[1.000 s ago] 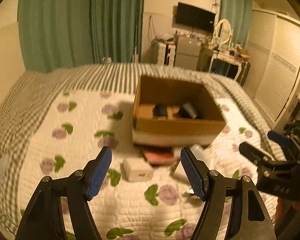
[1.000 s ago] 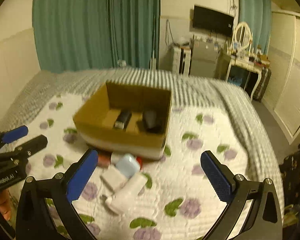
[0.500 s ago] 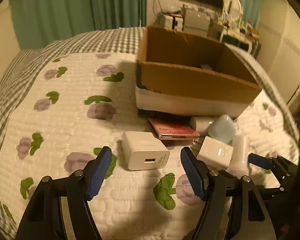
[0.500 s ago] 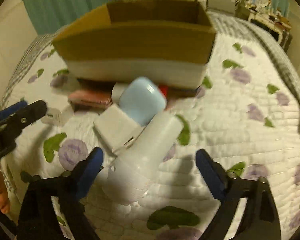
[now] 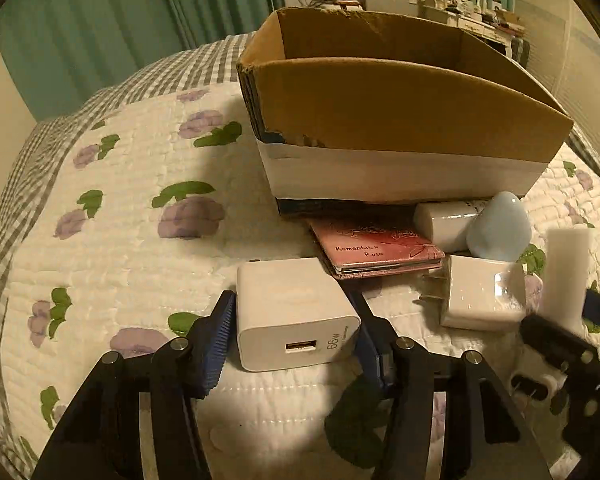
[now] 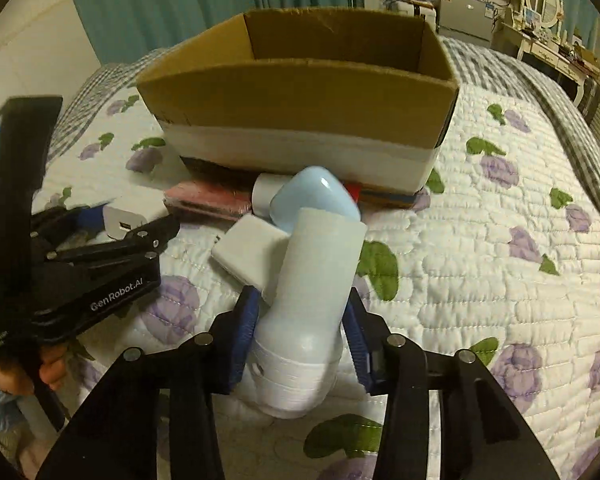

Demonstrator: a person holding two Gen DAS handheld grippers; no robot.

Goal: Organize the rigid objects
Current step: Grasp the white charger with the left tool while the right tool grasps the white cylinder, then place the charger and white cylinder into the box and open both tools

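Both grippers have dropped to the quilt since a second ago: the left gripper clamps the white charger, the right gripper seemingly squeezes the white bottle, both lying before the cardboard box mid-bed.

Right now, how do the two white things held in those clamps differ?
The 66W charger in the left gripper is a squat block with a USB port; the white dryer-shaped device in the right gripper is a long rounded tube. The charger lies flat, the device tilts upward. Both are white, each between blue pads.
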